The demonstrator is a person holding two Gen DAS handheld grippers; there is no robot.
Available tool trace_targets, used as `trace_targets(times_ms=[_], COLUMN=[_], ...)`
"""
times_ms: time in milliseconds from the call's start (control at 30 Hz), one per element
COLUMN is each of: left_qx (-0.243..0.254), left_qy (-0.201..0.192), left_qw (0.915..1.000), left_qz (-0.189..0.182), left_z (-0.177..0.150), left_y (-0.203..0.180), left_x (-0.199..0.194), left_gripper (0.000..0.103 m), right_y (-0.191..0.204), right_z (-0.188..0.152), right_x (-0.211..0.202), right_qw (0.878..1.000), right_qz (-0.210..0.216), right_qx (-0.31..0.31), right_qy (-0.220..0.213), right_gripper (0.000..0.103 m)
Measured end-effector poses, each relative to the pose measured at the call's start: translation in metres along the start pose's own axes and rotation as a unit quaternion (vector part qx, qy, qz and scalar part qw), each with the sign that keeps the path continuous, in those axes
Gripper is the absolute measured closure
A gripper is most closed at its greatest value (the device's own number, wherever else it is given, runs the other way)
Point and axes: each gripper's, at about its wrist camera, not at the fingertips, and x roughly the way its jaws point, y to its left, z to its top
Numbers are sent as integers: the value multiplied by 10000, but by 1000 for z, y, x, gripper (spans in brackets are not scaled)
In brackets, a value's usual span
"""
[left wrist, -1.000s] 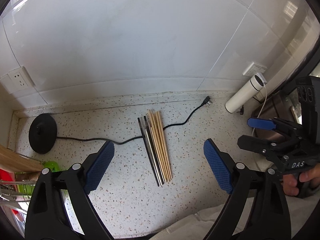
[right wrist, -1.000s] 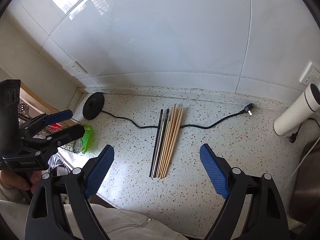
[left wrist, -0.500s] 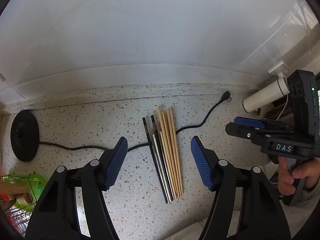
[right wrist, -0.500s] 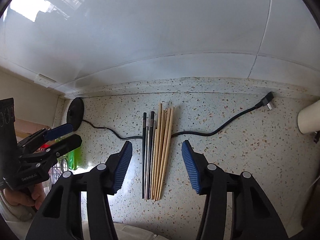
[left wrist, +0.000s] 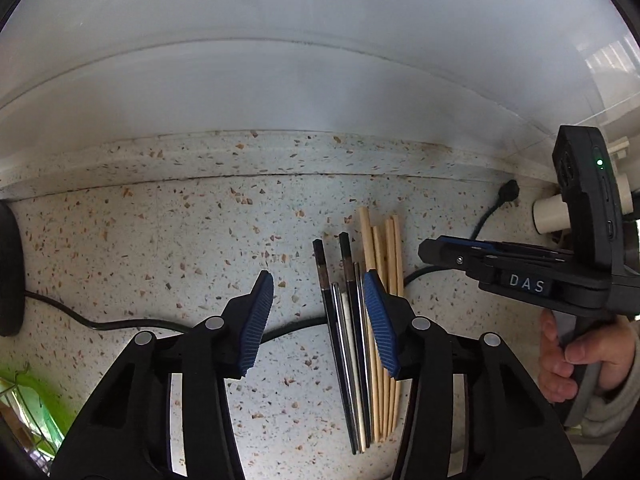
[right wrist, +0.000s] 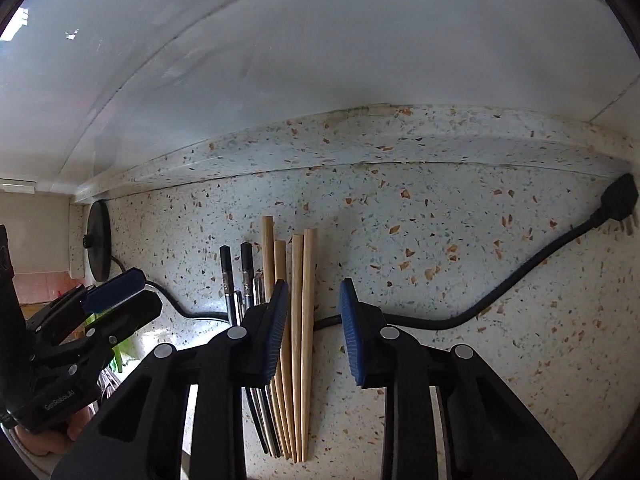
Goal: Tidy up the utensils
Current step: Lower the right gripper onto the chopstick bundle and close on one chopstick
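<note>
Several chopsticks lie side by side on the speckled counter: dark and metal ones (left wrist: 344,332) on the left, wooden ones (left wrist: 390,256) on the right. My left gripper (left wrist: 318,320) is open low over the dark ones, which lie between its fingers near the right pad. My right gripper (right wrist: 314,328) is open low over the wooden chopsticks (right wrist: 300,292), two of which lie between its fingers. The dark chopsticks (right wrist: 236,276) lie left of its left finger. Each gripper shows in the other's view, the right (left wrist: 440,250) and the left (right wrist: 120,300).
A black power cord (right wrist: 500,292) runs across the counter under the chopsticks, with its plug (right wrist: 618,200) at the right. A black round base (right wrist: 99,240) sits at the left by the wall. A white cylinder (left wrist: 554,216) lies far right. A green rack (left wrist: 28,412) is low left.
Both grippers have moved down and forward close to the chopsticks, and both have narrowed their openings. The chopsticks have not moved.
</note>
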Motion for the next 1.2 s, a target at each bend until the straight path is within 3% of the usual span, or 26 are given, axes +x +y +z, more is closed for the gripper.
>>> trace_targets(times_ms=[467,800,1200], left_qx=[-206,-309,-377], left_qy=[272,382,478], left_qw=[9993,9987,9981], left_qz=[-143,-128,-103], left_z=[7,11,14], left_y=[12,13,18], left_x=[37,46,57], left_gripper=[67,77,77], right_y=[19,32,38], right_z=[6,11,19], right_x=[27,47,56], right_qw=[9987,9985,9985], right_qz=[-476,-472,-520], right_qx=[-171,-185,-95], right_qy=[104,184,173], right_gripper=[79,86,89])
